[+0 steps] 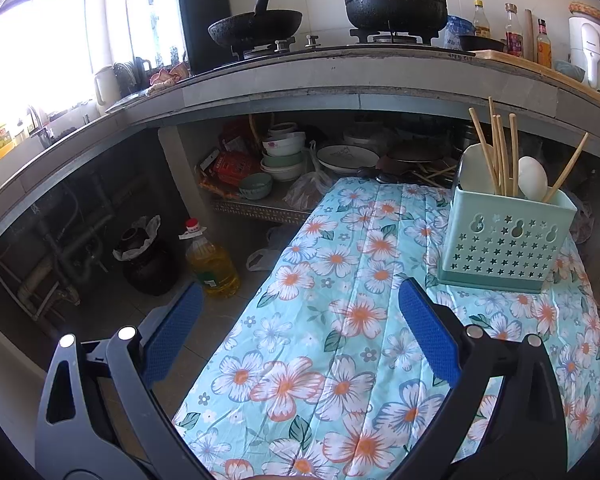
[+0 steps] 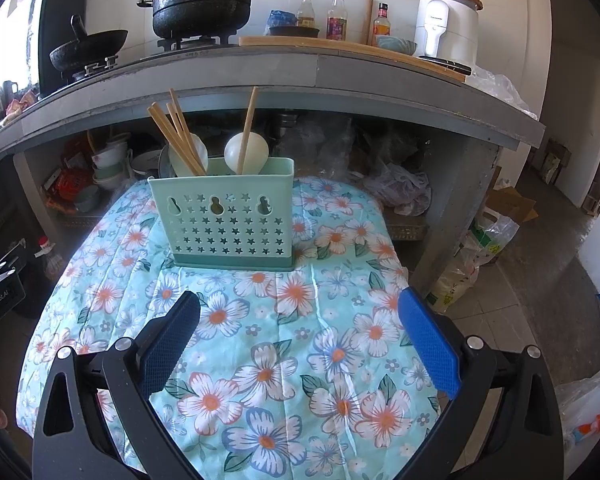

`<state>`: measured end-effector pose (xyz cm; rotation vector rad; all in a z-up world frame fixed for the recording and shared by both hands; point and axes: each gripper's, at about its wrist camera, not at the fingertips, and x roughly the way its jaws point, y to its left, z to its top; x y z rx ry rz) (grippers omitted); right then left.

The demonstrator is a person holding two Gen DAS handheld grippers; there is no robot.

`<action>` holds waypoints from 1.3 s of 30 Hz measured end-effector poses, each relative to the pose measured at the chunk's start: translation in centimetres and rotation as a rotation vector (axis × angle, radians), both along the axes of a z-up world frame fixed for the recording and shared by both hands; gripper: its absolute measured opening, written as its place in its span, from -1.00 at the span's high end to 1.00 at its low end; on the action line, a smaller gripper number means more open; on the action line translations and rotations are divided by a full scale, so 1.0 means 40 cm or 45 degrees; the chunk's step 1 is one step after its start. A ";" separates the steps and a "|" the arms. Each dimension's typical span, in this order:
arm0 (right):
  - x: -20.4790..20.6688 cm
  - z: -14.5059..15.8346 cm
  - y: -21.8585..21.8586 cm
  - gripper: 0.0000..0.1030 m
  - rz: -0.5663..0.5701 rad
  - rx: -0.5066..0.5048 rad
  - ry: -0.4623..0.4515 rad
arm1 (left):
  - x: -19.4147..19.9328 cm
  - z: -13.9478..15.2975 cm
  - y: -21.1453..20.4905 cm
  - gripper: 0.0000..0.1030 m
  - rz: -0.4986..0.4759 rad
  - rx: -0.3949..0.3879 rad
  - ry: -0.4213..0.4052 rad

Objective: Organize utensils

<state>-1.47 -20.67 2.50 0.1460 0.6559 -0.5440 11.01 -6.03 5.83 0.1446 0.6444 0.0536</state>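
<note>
Both grippers wide apart, nothing held. Left gripper at bottom centre of its view, over the flowered cloth; right gripper likewise bottom centre, same cloth below. Green holder standing upright on the cloth, centre of right view, right side of left view. Chopsticks leaning inside, mostly in the left compartment, one stick in the right next to a white spoon; second spoon behind the bunch. No loose utensils visible on the cloth. Looks like end stage, or a pause between items: everything in view already in the holder. Next move probably a check for leftovers outside the frame; otherwise nothing to grasp. Stove with pots upper part of both views, untouched.
</note>
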 end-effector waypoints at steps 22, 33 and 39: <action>-0.004 0.009 -0.006 -0.87 -0.016 -0.009 -0.003 | 0.011 -0.009 0.002 -0.84 0.008 -0.007 0.023; -0.003 0.009 -0.008 -0.87 -0.012 -0.007 -0.005 | 0.011 -0.013 -0.005 -0.84 0.005 -0.005 0.031; -0.002 0.012 -0.007 -0.87 -0.007 -0.008 -0.003 | 0.010 -0.012 -0.003 -0.84 0.008 -0.005 0.030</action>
